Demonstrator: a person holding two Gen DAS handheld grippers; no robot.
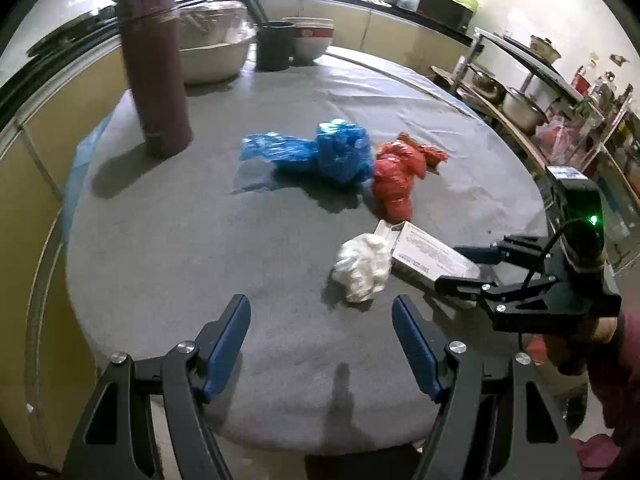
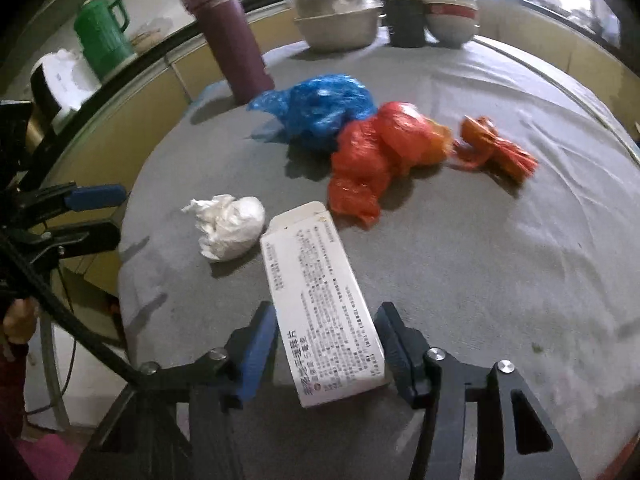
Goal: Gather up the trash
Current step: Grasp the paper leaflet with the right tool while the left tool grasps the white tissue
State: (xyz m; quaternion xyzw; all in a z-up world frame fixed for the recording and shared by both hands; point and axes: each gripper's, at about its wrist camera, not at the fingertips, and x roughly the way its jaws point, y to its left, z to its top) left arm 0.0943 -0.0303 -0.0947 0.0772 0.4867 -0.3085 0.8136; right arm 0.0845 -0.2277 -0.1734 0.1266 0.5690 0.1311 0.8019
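On the round grey-clothed table (image 1: 192, 248) lie a white printed box (image 2: 316, 280), a crumpled white tissue (image 2: 230, 226), a blue plastic bag (image 2: 320, 108), a red plastic bag (image 2: 376, 156) and a small orange wad (image 2: 496, 148). My right gripper (image 2: 326, 312) is shut on the near end of the box, one pad against each long side; the box rests on the cloth. The left wrist view shows the right gripper (image 1: 450, 266) on the box (image 1: 428, 254) beside the tissue (image 1: 362, 268). My left gripper (image 1: 320, 304) stands open and empty, just short of the tissue.
A tall maroon flask (image 1: 154, 60) stands at the far left of the table. Bowls (image 1: 212, 56), a dark cup (image 1: 274, 46) and stacked bowls (image 1: 312, 40) line the far edge. A shelf with pots (image 1: 520, 108) is to the right. A hand (image 1: 592, 332) holds the right gripper.
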